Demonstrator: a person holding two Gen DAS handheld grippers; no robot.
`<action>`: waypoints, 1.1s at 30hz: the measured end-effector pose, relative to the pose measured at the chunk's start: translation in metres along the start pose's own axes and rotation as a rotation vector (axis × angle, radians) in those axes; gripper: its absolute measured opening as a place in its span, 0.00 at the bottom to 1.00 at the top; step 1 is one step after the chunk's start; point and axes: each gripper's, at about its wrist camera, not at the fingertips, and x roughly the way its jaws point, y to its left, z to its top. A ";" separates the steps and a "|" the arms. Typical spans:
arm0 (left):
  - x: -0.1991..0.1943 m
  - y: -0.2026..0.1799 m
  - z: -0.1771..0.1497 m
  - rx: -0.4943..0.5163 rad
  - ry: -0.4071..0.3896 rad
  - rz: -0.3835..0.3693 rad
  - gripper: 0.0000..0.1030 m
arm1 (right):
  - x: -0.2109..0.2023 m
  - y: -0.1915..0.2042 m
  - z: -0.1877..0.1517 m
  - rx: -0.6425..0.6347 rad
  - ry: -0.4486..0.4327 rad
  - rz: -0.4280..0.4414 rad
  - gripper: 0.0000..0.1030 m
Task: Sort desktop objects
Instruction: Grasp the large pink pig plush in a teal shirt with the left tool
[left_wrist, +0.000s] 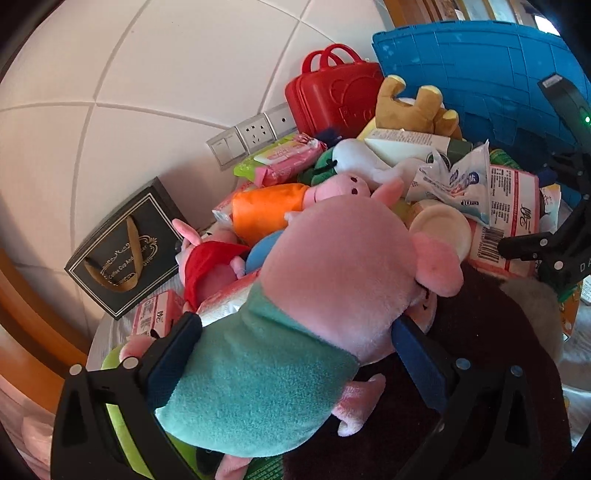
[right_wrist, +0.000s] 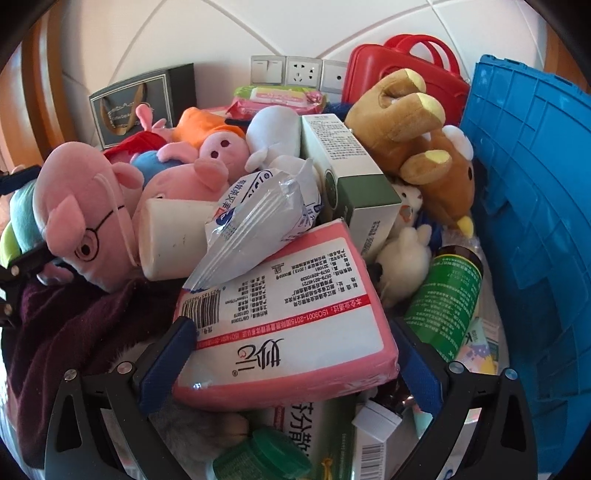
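While the left gripper (left_wrist: 295, 354) closes its blue-padded fingers (left_wrist: 173, 354) on the pig plush in the teal shirt (left_wrist: 295, 332), this toy fills the lower centre of the left wrist view, over a dark maroon cloth (left_wrist: 480, 332). Above it in the frame lie an orange plush (left_wrist: 266, 206), a small pink pig head (left_wrist: 343, 188) and a white cup (left_wrist: 443, 225). At the upper middle stands a red case (left_wrist: 328, 96), and a blue crate (left_wrist: 480, 81) is at the upper right.

The right gripper (right_wrist: 291, 358) has its fingers (right_wrist: 166, 362) on both sides of a pink tissue pack (right_wrist: 295, 314) and touches it. A plastic wipes packet (right_wrist: 258, 221) lies on this pack, and a green bottle (right_wrist: 443, 299) is just beside it to the right. A brown plush (right_wrist: 417, 129) is at the upper right.
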 end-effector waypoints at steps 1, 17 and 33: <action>0.004 -0.002 0.001 0.017 0.013 -0.014 1.00 | 0.000 0.001 0.001 -0.007 0.001 -0.004 1.00; 0.040 -0.020 0.003 -0.027 0.125 -0.139 0.94 | 0.003 0.003 0.000 0.010 0.034 0.001 1.00; -0.005 -0.010 -0.001 -0.205 0.065 -0.069 0.80 | -0.019 -0.023 -0.014 0.125 0.018 0.105 1.00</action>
